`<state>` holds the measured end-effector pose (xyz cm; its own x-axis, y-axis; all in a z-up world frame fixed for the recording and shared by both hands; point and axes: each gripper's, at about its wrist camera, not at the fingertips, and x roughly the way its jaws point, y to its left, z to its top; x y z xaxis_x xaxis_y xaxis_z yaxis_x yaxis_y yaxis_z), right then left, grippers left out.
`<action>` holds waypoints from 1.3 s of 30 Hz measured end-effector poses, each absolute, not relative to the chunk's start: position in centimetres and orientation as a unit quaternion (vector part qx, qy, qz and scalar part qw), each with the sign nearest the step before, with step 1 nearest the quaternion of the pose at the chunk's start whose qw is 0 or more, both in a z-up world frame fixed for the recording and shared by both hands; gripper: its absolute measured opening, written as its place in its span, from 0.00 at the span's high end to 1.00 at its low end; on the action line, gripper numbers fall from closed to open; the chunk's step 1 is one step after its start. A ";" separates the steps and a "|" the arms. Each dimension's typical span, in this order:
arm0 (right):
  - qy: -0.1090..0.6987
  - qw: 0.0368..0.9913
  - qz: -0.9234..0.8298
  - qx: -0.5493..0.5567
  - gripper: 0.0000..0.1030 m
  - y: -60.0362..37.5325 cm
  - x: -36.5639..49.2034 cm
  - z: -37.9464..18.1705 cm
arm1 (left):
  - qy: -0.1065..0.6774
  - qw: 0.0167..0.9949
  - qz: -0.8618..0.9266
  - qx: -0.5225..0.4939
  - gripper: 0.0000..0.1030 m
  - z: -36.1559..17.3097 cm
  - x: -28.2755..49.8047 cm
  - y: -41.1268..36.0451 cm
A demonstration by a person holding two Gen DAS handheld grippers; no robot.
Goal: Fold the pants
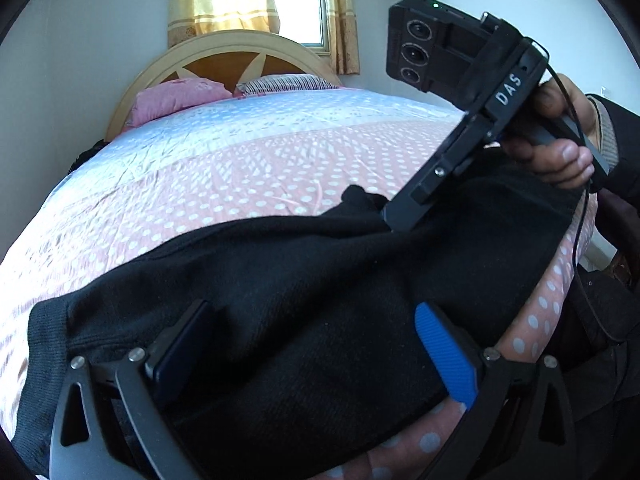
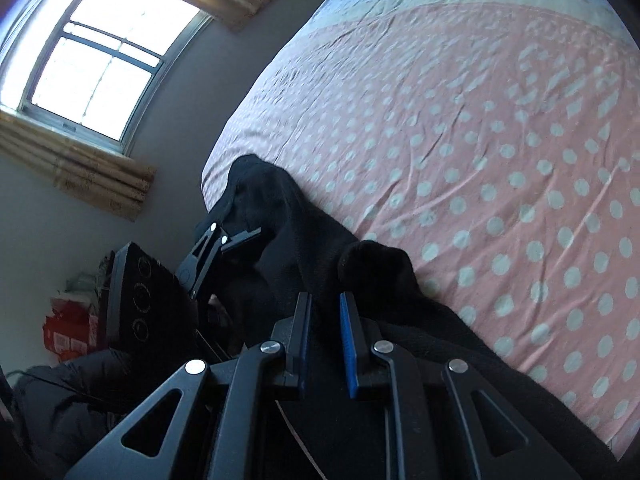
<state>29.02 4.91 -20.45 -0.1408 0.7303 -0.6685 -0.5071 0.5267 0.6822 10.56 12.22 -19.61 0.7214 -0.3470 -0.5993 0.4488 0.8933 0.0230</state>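
Black knit pants [image 1: 304, 304] lie along the near edge of the bed; they also show in the right wrist view [image 2: 320, 248]. My left gripper [image 1: 316, 332] is open, its blue-padded fingers [image 1: 444, 352] spread wide over the pants fabric, nothing pinched. My right gripper [image 2: 325, 320] is shut on a bunched fold of the pants, with black cloth rising between its narrow pads. In the left wrist view the right gripper's tip [image 1: 400, 216] presses into the pants, held by a hand [image 1: 560, 148]. The left gripper [image 2: 236, 236] shows in the right wrist view at the pants' far end.
The bed [image 1: 240, 168] has a pink polka-dot sheet with a pale blue band, two pillows [image 1: 180, 96] and a wooden headboard [image 1: 224, 56]. A curtained window [image 2: 104, 56] is in the wall. A red box [image 2: 72, 336] sits on the floor beside the bed.
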 end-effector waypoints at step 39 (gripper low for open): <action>0.520 0.726 0.382 0.235 0.96 2.6 33.0 -17.8 | 0.291 0.928 -0.218 0.081 0.00 -19.8 9.9 12.6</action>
